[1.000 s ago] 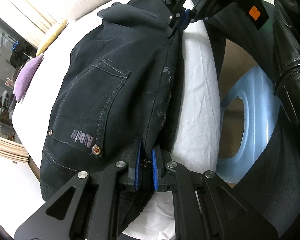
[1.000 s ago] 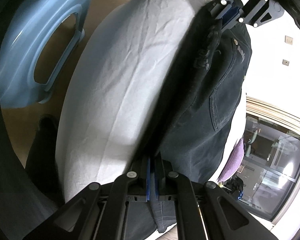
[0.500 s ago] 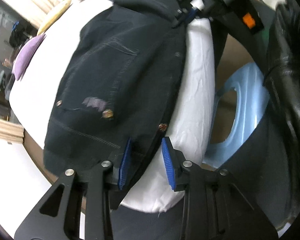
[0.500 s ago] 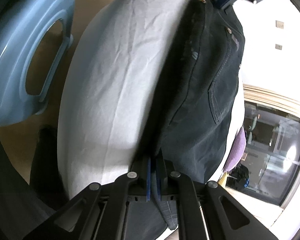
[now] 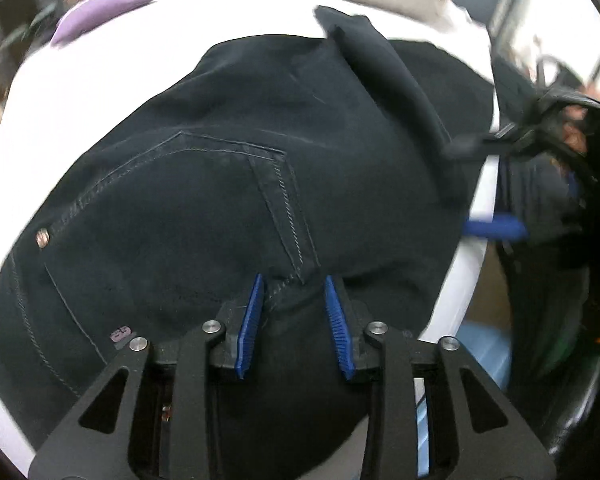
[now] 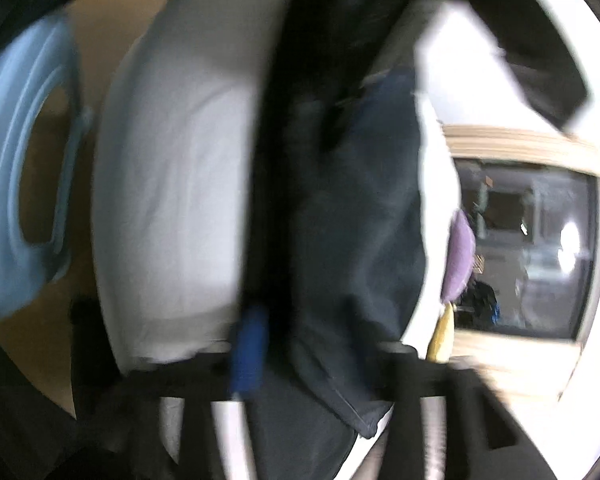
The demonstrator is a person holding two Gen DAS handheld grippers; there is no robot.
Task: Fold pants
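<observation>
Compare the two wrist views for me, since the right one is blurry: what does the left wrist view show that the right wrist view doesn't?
Only the left view: the pants' stitched back pocket with its rivet, the left claw open over the fabric, and the right claw at the far edge.

Only the right view: a dark window.

Both: dark pants lying on the white bed, the purple cushion, and the blue stool.

You can read no text here: the pants (image 5: 228, 208) carry a small pale mark (image 5: 121, 336) near the waistband, too blurred to make out, and the right wrist view is smeared throughout.
</observation>
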